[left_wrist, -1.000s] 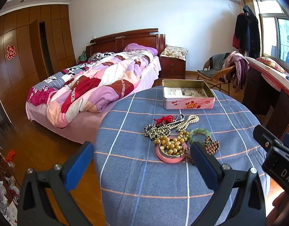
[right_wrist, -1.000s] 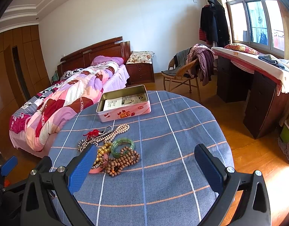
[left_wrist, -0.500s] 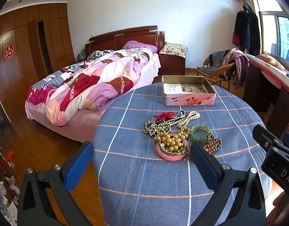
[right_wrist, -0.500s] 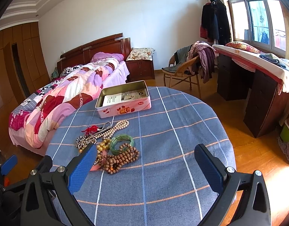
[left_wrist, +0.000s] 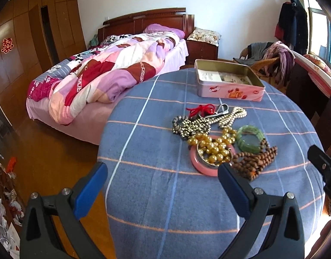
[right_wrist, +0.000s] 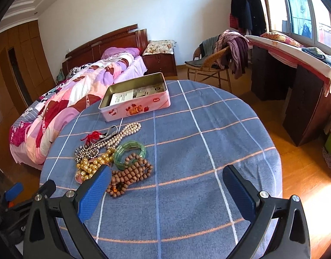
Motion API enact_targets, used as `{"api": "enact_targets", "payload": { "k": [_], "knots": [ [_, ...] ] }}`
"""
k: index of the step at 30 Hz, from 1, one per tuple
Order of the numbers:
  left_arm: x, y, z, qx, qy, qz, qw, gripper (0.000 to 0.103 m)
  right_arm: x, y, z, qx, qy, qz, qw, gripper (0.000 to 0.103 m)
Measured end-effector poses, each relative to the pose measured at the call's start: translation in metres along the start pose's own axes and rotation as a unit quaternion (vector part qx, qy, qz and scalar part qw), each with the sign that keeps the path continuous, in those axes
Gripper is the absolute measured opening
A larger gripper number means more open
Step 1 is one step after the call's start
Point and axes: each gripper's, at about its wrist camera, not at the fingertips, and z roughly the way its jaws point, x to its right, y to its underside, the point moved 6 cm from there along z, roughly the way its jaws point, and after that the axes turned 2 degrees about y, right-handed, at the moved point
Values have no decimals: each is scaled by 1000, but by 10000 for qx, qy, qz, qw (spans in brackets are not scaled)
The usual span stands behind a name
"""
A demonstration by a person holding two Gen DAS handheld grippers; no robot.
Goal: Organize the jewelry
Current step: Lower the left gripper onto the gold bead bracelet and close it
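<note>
A heap of jewelry lies on a round table under a blue checked cloth (left_wrist: 156, 151): gold beads (left_wrist: 213, 149) in a pink bangle (left_wrist: 198, 164), a green bangle (left_wrist: 250, 139), brown wooden beads (left_wrist: 255, 161), dark and pearl strands (left_wrist: 193, 126), a red cord (left_wrist: 201, 109). An open pink tin (left_wrist: 229, 91) stands behind. My left gripper (left_wrist: 163, 179) hangs open just short of the heap. My right gripper (right_wrist: 167, 182) is open too, its left finger (right_wrist: 95, 191) over the wooden beads (right_wrist: 131, 171). The green bangle (right_wrist: 129, 154) and the tin (right_wrist: 136, 104) show there as well.
A bed with a pink patchwork quilt (left_wrist: 105, 71) stands left of the table. A wicker chair draped with clothes (right_wrist: 215, 64) and a dark desk (right_wrist: 295, 90) stand to the right. The table's right half (right_wrist: 219, 142) carries nothing but cloth.
Both grippers have moved forward and lower toward the table, so the heap of jewelry and the tin appear closer. Both stay open and nothing was picked up.
</note>
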Motion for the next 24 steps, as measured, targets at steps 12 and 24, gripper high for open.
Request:
{"api": "enact_targets", "payload": {
  "k": [12, 24],
  "knots": [
    [-5, 2, 25, -324, 220, 14, 9992, 102, -15, 11, 37, -497, -715, -180, 9960, 74],
    [12, -3, 40, -601, 1058, -47, 9926, 89, -56, 26, 89, -1210, -1039, -434, 9862, 70]
  ]
}}
